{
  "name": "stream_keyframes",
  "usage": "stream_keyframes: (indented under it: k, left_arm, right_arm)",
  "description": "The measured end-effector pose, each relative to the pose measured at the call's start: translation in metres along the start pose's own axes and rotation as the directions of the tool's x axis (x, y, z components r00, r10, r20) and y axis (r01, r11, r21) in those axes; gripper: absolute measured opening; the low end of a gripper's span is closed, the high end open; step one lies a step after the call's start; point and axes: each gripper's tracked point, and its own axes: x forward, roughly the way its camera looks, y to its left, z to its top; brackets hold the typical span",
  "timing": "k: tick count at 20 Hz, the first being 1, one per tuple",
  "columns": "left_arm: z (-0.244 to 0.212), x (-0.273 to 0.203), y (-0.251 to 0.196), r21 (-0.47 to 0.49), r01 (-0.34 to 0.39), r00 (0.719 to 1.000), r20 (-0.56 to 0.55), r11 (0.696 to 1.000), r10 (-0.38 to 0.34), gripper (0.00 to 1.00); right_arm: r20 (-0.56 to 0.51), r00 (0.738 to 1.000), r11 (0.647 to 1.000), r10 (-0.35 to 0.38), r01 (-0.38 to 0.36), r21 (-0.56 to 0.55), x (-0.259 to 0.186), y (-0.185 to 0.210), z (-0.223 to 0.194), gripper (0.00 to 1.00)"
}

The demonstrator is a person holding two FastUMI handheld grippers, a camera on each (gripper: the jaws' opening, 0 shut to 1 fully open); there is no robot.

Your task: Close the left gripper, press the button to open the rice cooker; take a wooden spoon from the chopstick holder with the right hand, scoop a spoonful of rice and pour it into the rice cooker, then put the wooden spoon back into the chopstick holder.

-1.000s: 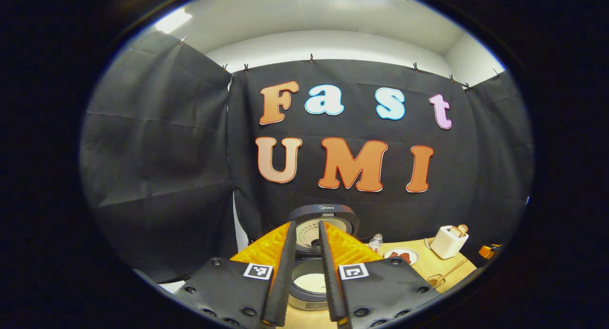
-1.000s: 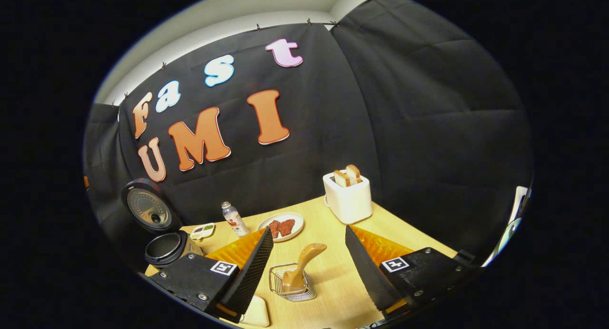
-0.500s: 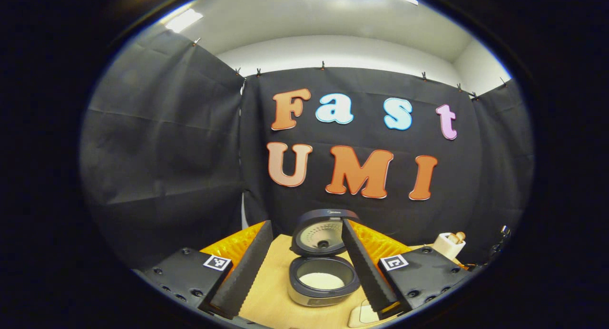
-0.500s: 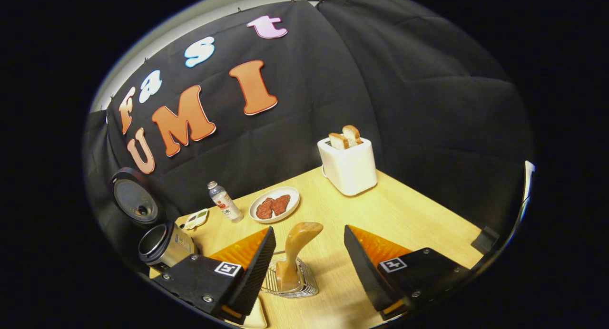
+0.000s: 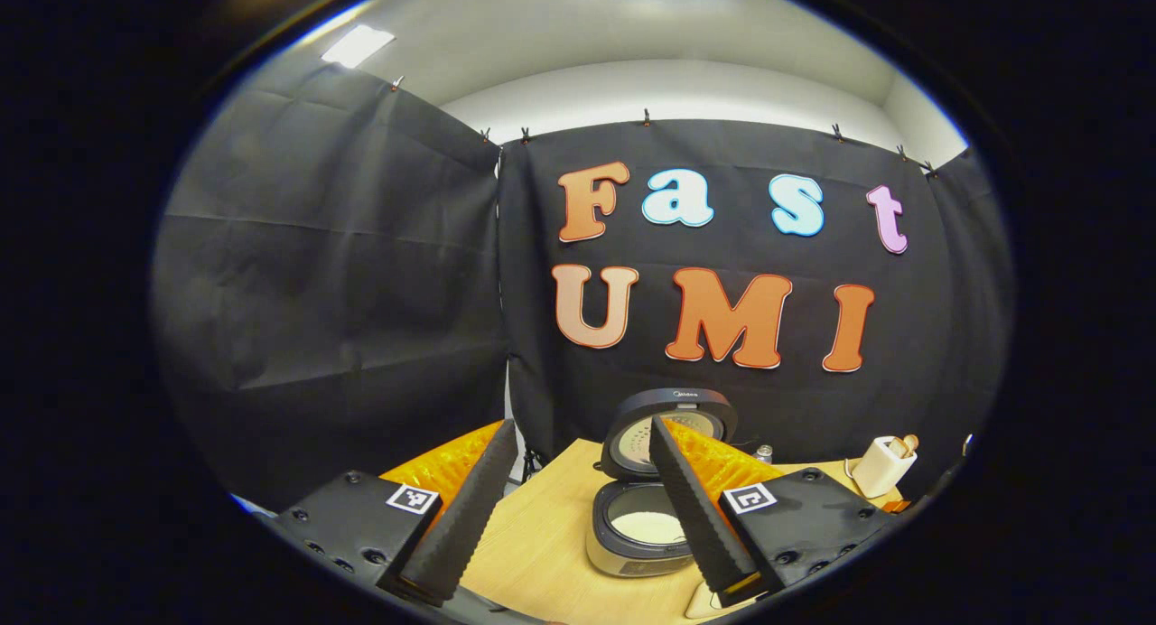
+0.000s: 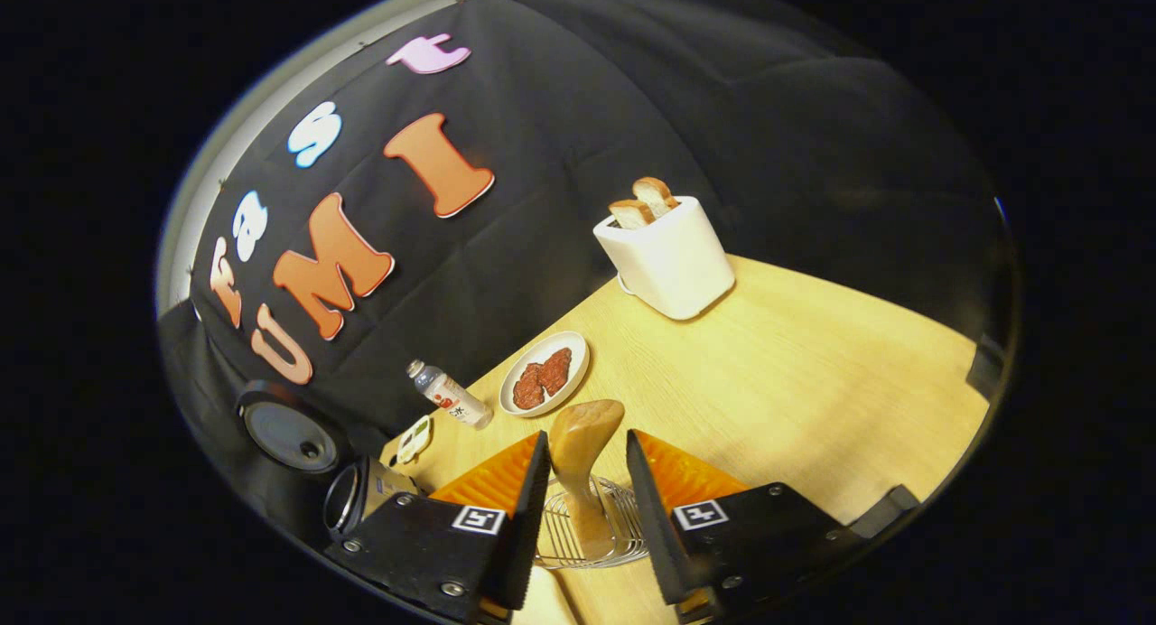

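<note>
In the wire holder [image 6: 591, 535] stands the spoon [image 6: 581, 462], between the right gripper [image 6: 582, 503] fingers, contact unclear. Left gripper [image 5: 578, 508] spread wide before the open cooker [image 5: 637, 535].

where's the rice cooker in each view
Left gripper view: the rice cooker sits low, just right of centre, lid up, partly behind the left tongs' right finger.
Right gripper view: the cooker is at the lower left edge, beside the right tongs.
Shared landmark: the white toaster holding bread.
</note>
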Motion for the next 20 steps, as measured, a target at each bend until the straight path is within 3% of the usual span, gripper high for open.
stream_keyframes:
  k: [1,4,10,14,20]
  left_arm:
    - [0.000,0.001,0.000,0.007,-0.002,1.000,-0.001,1.000,0.002,0.97]
    - [-0.005,0.005,-0.004,0.007,0.002,1.000,-0.013,1.000,-0.002,0.97]
    - [-0.014,0.016,-0.009,0.013,0.017,0.999,-0.042,1.000,-0.017,0.97]
    - [-0.021,0.019,-0.012,0.004,0.046,0.997,-0.063,0.999,-0.045,0.97]
    - [-0.019,0.033,-0.006,0.002,0.105,0.993,-0.060,0.994,-0.105,0.97]
  right_arm:
    - [-0.010,1.000,0.999,0.020,-0.019,0.044,0.003,0.003,-0.002,0.49]
    - [-0.013,0.999,0.996,0.038,-0.037,0.086,0.005,0.006,-0.006,0.26]
    - [0.022,0.999,0.998,0.037,-0.039,0.059,0.005,0.017,0.001,0.14]
    - [0.065,0.998,0.999,0.026,-0.028,0.026,-0.009,0.031,0.021,0.14]
    - [0.149,0.987,0.998,0.066,-0.068,0.007,-0.049,0.076,0.045,0.14]
